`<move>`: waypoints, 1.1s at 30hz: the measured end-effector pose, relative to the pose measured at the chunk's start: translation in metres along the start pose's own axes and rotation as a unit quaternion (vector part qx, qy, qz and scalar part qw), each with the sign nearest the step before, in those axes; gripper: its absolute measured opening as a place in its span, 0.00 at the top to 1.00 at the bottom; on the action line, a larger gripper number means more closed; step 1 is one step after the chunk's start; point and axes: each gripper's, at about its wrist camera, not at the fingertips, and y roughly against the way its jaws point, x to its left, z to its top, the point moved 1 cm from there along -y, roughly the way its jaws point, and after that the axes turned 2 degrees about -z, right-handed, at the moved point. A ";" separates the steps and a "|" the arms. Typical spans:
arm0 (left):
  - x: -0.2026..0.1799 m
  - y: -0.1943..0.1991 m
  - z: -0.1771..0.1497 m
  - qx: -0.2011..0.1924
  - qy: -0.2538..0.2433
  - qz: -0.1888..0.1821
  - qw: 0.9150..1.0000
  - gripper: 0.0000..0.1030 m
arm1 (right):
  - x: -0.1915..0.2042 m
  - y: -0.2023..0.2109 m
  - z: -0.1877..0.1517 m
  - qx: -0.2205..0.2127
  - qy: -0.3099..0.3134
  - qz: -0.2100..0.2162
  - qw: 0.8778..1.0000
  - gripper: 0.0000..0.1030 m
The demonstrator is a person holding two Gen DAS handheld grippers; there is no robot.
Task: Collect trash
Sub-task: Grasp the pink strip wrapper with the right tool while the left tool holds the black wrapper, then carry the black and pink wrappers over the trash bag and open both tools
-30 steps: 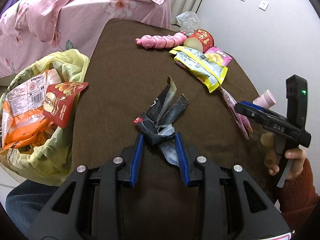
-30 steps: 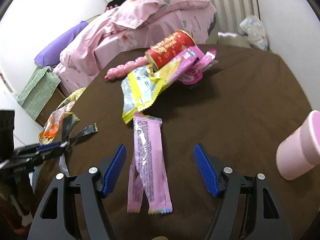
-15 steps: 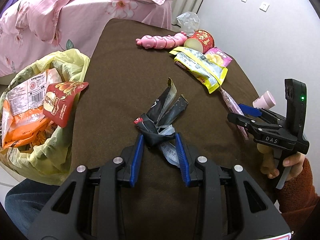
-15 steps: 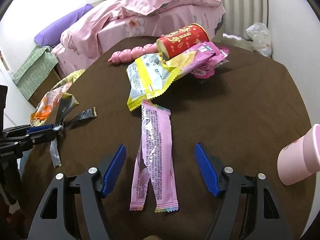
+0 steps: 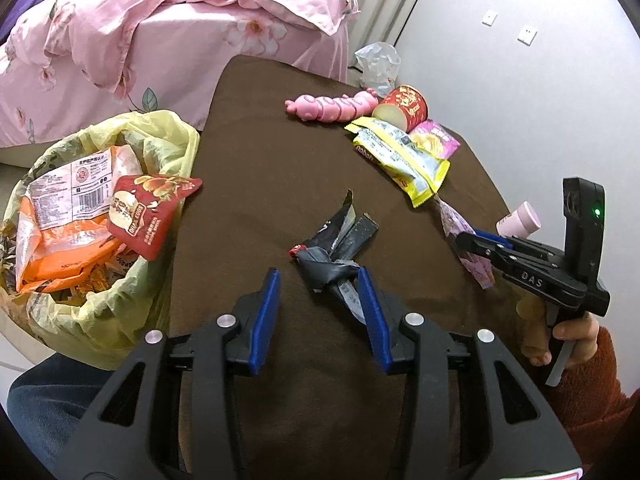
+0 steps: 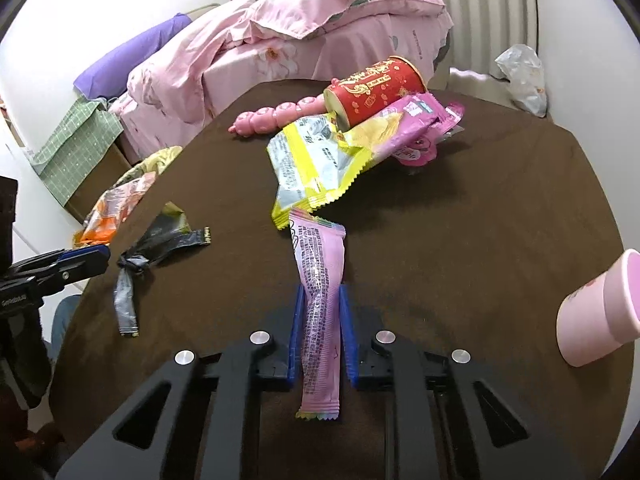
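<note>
The pink wrapper (image 6: 320, 292) looks light, limp and slick; the right gripper (image 6: 320, 332) has its jaws closing on its middle, near on the brown worktop (image 6: 460, 208). The left gripper (image 5: 318, 316) has its jaws opening, apart around the knotted black wrapper (image 5: 332, 252). A yellow trash bag (image 5: 100, 216) hangs left; a pink bed (image 5: 160, 32) stands beyond.

My right gripper (image 6: 320, 292), wide open a second ago, is closing on the pink wrapper (image 6: 322, 280); my left gripper (image 5: 318, 280) is opening off the black wrapper (image 5: 334, 250).
</note>
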 end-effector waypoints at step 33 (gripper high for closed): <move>-0.012 0.013 0.012 -0.036 0.005 0.002 0.999 0.69 | 0.020 0.067 -0.011 -0.065 0.006 -0.009 0.998 0.84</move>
